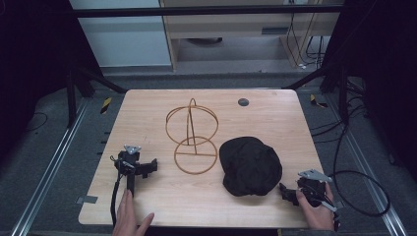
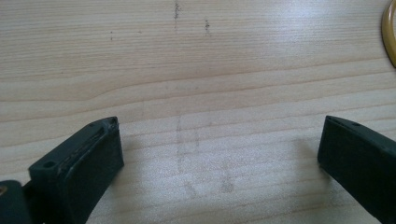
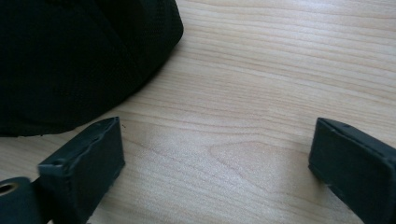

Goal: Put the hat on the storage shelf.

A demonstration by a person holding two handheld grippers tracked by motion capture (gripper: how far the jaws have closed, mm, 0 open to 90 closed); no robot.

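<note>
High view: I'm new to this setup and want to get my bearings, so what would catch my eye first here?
The golden wire stand stands out mid-table, with hoops on an upright rod. Just right of it lies a black cap, a dark mound on the pale wooden table. The left gripper and right gripper sit near the front edge, both open with nothing between their jaws.

tool point(image 3: 217, 163) jaws wide apart | black cap point(image 3: 70, 60) upper left | wooden table point(image 3: 280, 79) beneath

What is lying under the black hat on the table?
The black hat sits directly on the wooden table; bare wood shows all around its edge. Anything beneath its crown is covered and cannot be seen.
</note>
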